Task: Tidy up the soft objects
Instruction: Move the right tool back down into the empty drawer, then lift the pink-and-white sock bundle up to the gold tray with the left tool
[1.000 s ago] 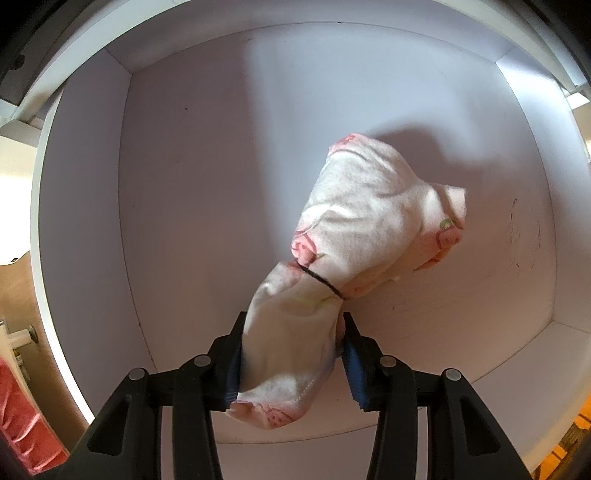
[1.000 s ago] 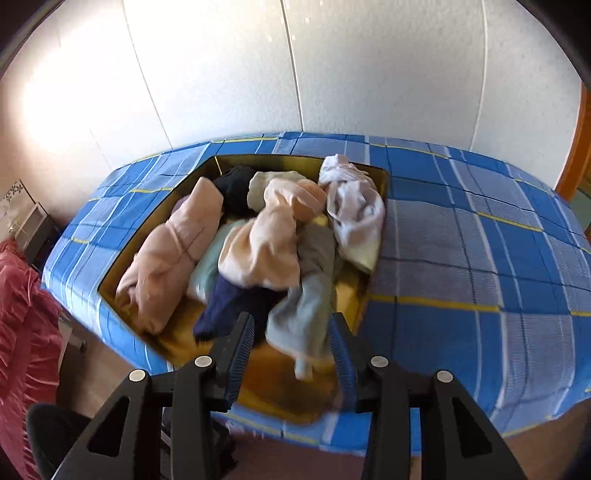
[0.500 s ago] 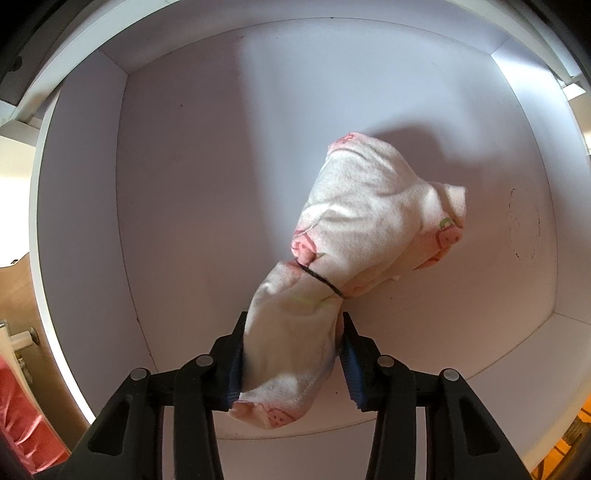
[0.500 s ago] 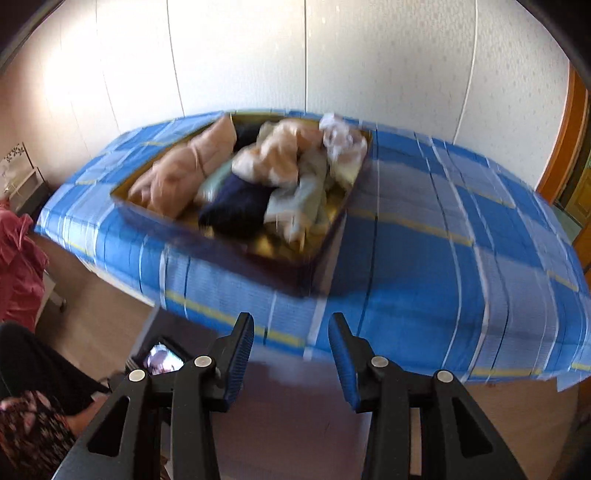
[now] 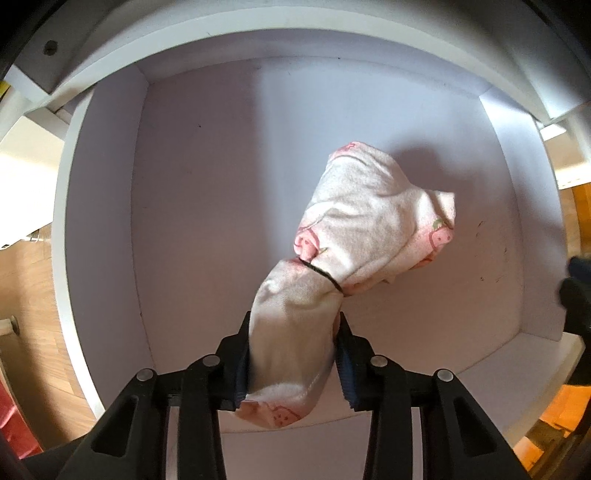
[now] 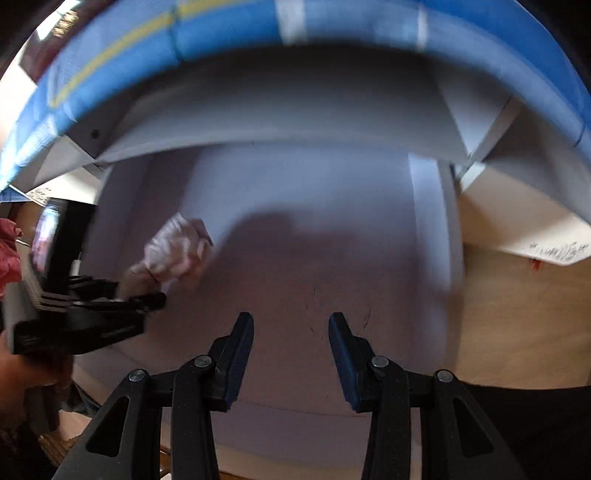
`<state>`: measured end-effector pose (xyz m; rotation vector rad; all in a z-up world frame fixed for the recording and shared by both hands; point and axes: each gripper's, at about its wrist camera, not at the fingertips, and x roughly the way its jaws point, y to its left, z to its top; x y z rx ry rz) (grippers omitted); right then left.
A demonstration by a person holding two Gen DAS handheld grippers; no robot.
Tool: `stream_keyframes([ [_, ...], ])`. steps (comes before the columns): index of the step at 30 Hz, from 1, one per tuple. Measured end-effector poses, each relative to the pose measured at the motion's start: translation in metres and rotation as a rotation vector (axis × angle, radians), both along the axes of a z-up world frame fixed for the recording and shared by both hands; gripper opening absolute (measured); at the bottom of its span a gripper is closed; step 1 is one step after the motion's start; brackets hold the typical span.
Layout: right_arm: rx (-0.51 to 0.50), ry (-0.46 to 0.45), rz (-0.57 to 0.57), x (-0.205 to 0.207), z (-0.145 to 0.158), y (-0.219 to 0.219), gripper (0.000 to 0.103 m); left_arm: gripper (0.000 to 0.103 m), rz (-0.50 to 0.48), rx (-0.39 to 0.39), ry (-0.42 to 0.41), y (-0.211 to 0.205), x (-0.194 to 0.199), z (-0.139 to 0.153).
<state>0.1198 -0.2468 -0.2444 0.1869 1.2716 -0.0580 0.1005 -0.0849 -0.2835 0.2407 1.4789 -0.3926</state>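
Left tool (image 5: 293,354) points straight down, clamped on cloth bundle (image 5: 354,236) in drawer (image 5: 184,206); right tool (image 6: 291,354) empty, parted

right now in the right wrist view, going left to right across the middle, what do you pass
left gripper clamped on the tied pink-and-white cloth bundle → bare white drawer floor → drawer's right wall → wooden floor

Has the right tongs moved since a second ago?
Yes. The right tongs has dropped from over the blue checked cloth to the white drawer beneath it.
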Motion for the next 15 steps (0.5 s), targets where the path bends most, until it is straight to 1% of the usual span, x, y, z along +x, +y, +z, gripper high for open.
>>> stream_keyframes([
  [5, 0.002, 0.112, 0.006, -0.001, -0.027, -0.004, 0.042, 0.039, -0.007, -0.036, -0.017, 0.01, -0.003, 0.012],
  [8, -0.001, 0.145, 0.0, 0.0, -0.035, -0.007, 0.042, 0.039, -0.026, -0.087, -0.038, 0.015, -0.008, 0.031],
  [12, 0.028, 0.176, -0.027, -0.001, -0.042, -0.015, 0.042, 0.039, -0.096, -0.12, -0.128, 0.017, -0.019, 0.069],
  [15, 0.038, 0.194, -0.034, 0.002, -0.044, -0.016, 0.043, 0.039, -0.135, -0.154, -0.171, 0.018, -0.025, 0.102],
])
